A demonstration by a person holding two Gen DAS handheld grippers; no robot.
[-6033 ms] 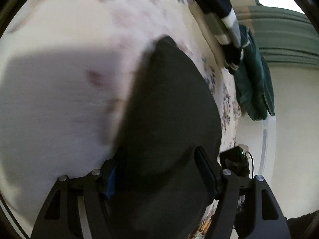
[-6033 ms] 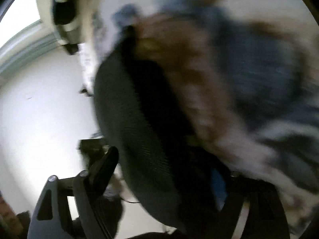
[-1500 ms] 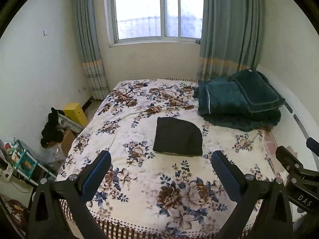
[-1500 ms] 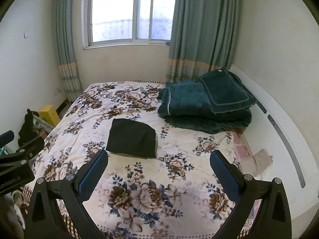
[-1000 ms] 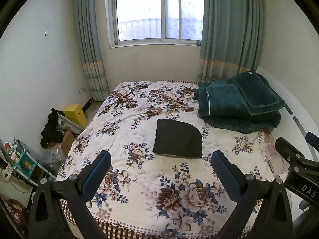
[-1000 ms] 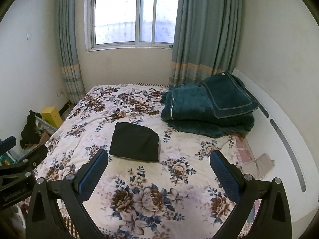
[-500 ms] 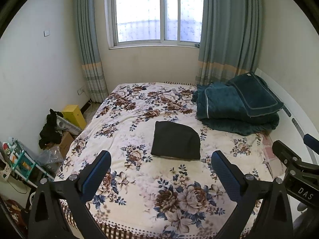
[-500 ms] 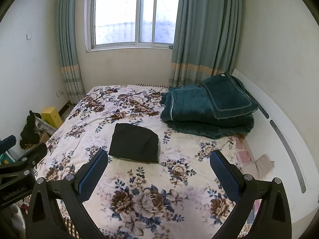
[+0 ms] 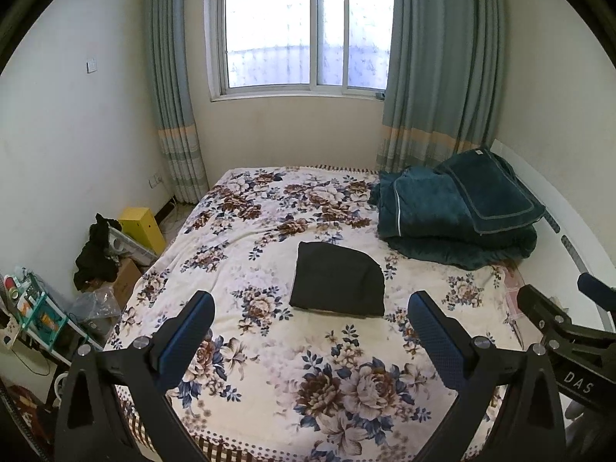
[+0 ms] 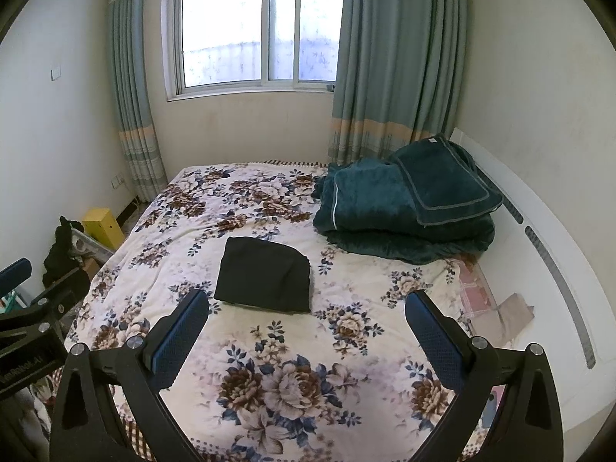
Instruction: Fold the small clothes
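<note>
A dark folded garment (image 9: pixel 338 279) (image 10: pixel 265 274) lies flat in the middle of the bed's floral cover (image 9: pixel 269 350) (image 10: pixel 269 365). My left gripper (image 9: pixel 312 308) hangs open well back from it, above the foot of the bed, nothing between its blue pads. The right gripper (image 10: pixel 308 306) is open too, equally far back and holding nothing. Each view catches the other gripper's body at its edge: the right one (image 9: pixel 558 331) and the left one (image 10: pixel 34 315).
A stack of dark teal blankets (image 9: pixel 458 215) (image 10: pixel 404 211) sits at the bed's far right by a white wall panel (image 10: pixel 539 246). On the floor left of the bed are a yellow box (image 9: pixel 140 227), black clothing (image 9: pixel 96 250) and clutter. A window and curtains stand behind.
Six seconds ago both grippers were close in on the dark garment. Over the last 1.5 s they hang back, open, with only slight drift of the view; the garment has not moved.
</note>
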